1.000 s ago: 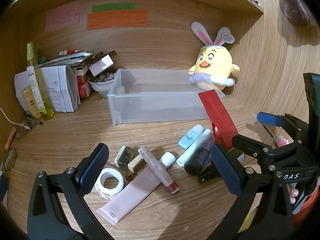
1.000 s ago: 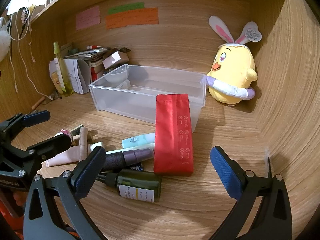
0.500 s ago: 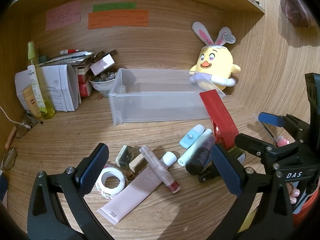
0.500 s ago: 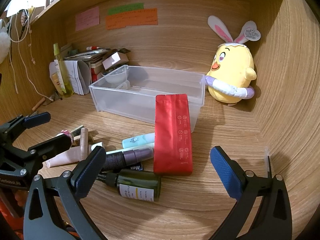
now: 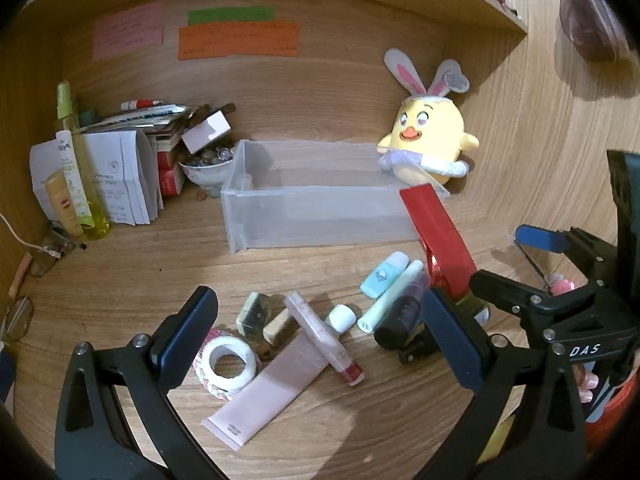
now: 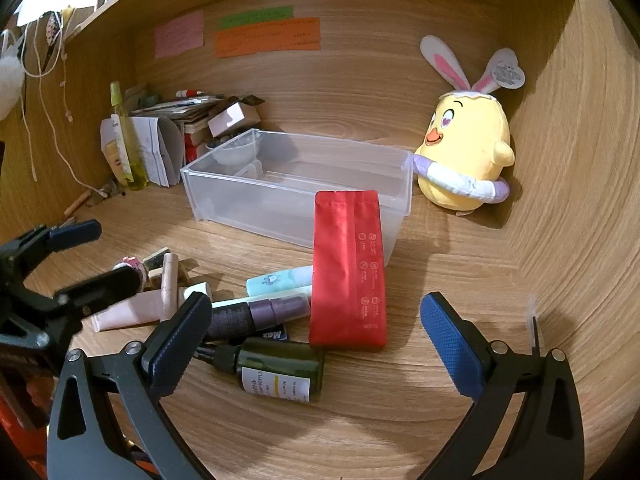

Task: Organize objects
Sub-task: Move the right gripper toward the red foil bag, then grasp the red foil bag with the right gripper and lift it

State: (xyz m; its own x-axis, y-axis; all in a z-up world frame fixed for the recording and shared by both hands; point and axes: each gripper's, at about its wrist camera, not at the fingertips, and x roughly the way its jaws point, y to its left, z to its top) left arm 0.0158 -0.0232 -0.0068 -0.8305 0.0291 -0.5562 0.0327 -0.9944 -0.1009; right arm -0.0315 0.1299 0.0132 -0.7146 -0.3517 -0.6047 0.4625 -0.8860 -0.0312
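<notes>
The flat red foil pouch leans on the clear plastic bin's front wall mid-tabletop, long axis running away, straight ahead of the nearer, spread-wide right hand-held gripper; left hand-held gripper likewise released.

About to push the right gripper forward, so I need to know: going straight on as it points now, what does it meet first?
Probably the red pouch, leaning on the clear bin straight ahead of the open right gripper. The green bottle lies nearer but left of centre, by the left finger; depth is unclear.
</notes>
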